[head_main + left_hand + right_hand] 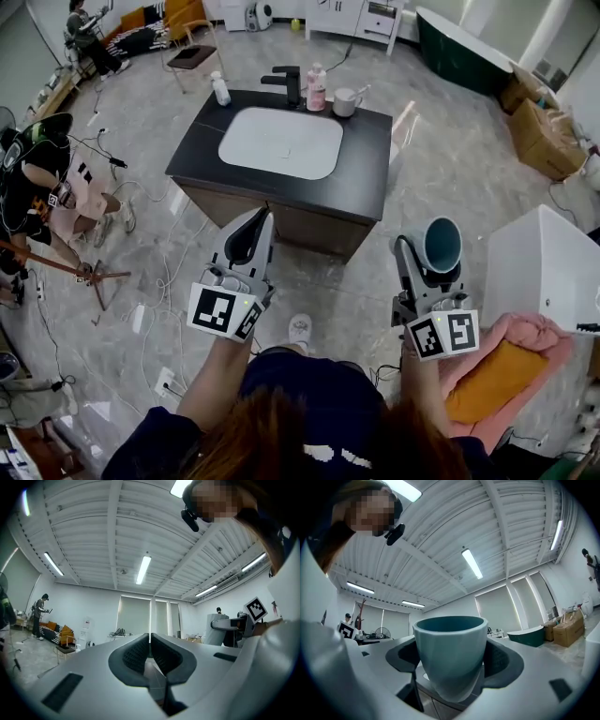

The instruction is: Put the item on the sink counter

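My right gripper (pixel 437 251) is shut on a teal cup (pixel 440 245), held upright in the air to the front right of the sink cabinet. In the right gripper view the cup (pixel 451 660) fills the space between the dark pads, its mouth up. The left gripper (pixel 249 237) hovers in front of the cabinet with its jaws closed together and nothing between them; its tips (pixel 150 641) meet in the left gripper view. The dark sink counter (pixel 370 159) with a white basin (pixel 280 142) lies ahead of both grippers.
At the counter's back edge stand a black tap (pixel 289 82), a white bottle (pixel 220 89), a pink bottle (pixel 317 87) and a white mug (pixel 347 101). A white cabinet (pixel 544 267) and pink and orange cloths (pixel 511 366) are at right. Cables cross the floor at left, near a seated person (pixel 37 192).
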Demonstrator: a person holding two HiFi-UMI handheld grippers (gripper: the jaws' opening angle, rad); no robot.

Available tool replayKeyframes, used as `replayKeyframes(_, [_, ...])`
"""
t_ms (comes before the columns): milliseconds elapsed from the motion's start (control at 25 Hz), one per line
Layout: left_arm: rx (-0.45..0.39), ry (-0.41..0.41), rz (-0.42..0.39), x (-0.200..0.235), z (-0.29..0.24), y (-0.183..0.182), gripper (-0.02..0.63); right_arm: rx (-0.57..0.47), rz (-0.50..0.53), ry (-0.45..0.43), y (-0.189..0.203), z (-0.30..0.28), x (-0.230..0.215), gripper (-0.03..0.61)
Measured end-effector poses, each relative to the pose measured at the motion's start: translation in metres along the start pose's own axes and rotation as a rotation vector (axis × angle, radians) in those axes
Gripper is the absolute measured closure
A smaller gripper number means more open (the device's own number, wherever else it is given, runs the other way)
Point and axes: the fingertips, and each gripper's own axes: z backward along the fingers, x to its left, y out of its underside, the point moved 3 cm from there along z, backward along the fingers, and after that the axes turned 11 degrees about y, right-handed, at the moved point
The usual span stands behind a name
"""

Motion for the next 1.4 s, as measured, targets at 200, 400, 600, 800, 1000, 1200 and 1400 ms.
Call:
replayKeyframes(200, [0.002, 0.034, 0.014, 0.054, -0.027, 0.006, 0.586, 0.001, -0.007, 0.028, 0.010, -0.050, 0.016, 0.181])
replayKeyframes(400, [0.016, 0.038, 0.043, 0.088, -0.046, 0.025, 0.586, 0.034, 0.006, 0.036, 0.027, -0.088, 0.017, 0.181])
replayKeyframes(600, [0.030, 0.019, 0.064, 0.111, -0.073, 0.043, 0.586, 0.051, 0.006, 0.025, 0.037, -0.128, 0.004, 0.181])
replayKeyframes(800, [0.021, -0.018, 0.051, 0.134, -0.123, 0.047, 0.586, 0.057, 0.007, -0.029, 0.040, -0.187, -0.020, 0.181])
replayKeyframes(1000, [0.004, -0.062, 0.024, 0.158, -0.197, 0.046, 0.586, 0.041, 0.026, -0.113, 0.030, -0.270, -0.057, 0.181])
replayKeyframes(1200, [0.001, -0.106, 0.014, 0.171, -0.256, 0.049, 0.586, 0.059, 0.022, -0.188, 0.029, -0.336, -0.090, 0.181])
replayKeyframes(1400, [0.024, -0.157, 0.029, 0.184, -0.289, 0.064, 0.586, 0.132, 0.002, -0.237, 0.053, -0.377, -0.111, 0.179])
